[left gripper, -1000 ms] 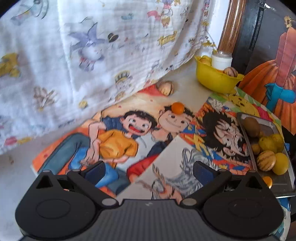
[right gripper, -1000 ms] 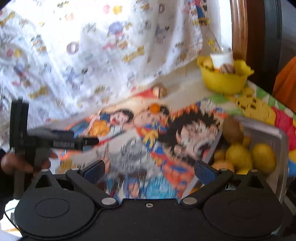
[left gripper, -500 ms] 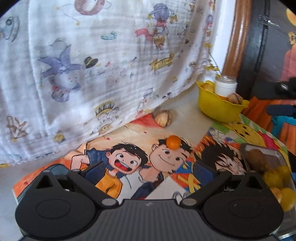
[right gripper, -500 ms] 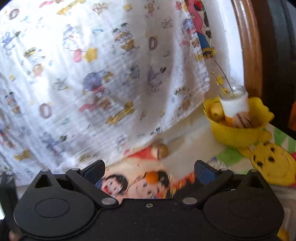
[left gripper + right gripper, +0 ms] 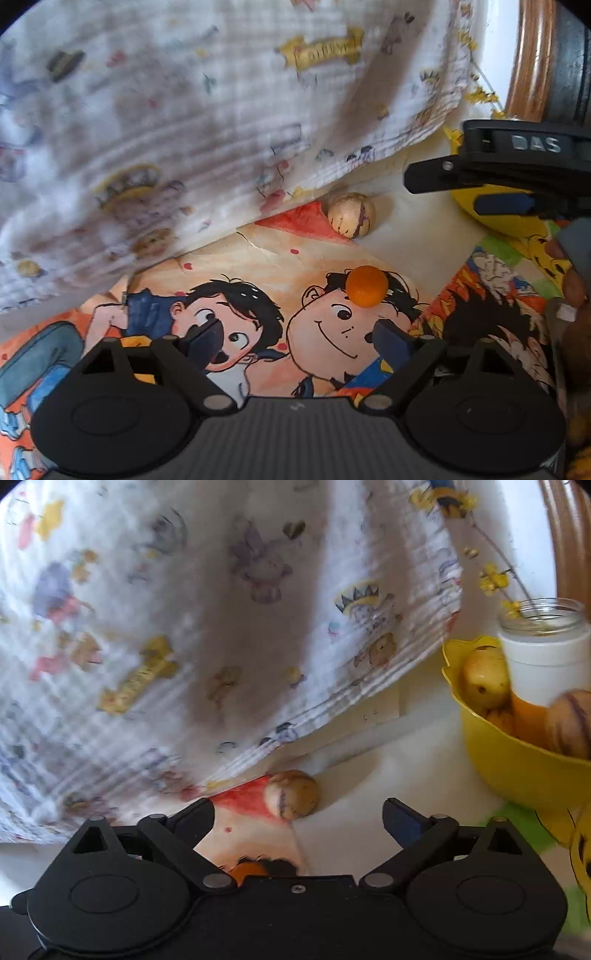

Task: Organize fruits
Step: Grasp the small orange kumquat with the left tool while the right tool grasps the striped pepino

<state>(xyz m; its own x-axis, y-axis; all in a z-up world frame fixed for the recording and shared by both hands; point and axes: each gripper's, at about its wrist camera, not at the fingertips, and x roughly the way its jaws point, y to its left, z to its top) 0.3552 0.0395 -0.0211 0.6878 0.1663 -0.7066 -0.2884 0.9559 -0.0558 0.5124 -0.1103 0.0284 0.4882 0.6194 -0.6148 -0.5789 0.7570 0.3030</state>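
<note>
Behind right tool (image 5: 298, 818), orange fruit (image 5: 248, 872) half hidden, both tools empty, jaws closing, cloth (image 5: 221, 627) blurred.

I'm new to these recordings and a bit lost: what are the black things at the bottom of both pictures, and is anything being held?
No robot here: a person holds a two-finger claw in each hand, each with a camera looking along its fingers. One picture is from the left claw, the other from the right claw. Both are closing with nothing between the fingers. On the cartoon mat lie a small orange fruit and a striped fruit. The yellow bowl holds more fruit and a jar.
</note>
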